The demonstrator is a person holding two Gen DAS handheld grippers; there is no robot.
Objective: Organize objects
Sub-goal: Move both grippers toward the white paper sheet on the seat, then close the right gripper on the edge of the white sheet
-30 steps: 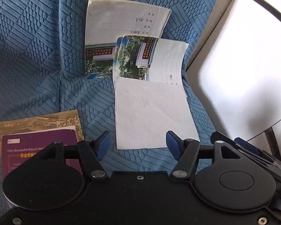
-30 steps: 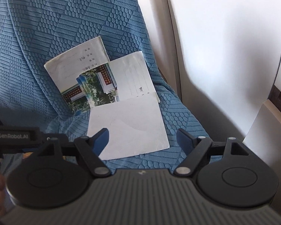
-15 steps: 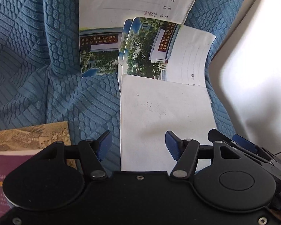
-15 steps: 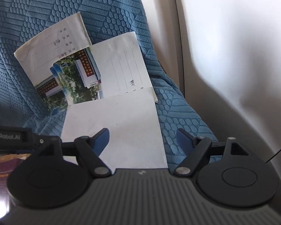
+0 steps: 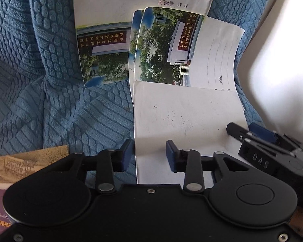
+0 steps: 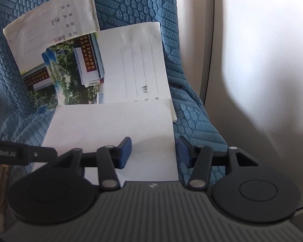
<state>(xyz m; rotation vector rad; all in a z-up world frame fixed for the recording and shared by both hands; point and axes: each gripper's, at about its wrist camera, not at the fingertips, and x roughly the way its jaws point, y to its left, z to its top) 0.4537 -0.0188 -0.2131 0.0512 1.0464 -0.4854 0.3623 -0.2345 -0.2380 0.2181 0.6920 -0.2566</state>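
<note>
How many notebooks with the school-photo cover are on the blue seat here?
3 visible: one leaning against the seat back, and two overlapping ones in front of it, partly under the plain white booklet. More may lie hidden beneath.

I'm looking steeply down, close in, from both wrist cameras onto the white notebook: left view over its left edge, right view over its right edge, both sharing it.
</note>
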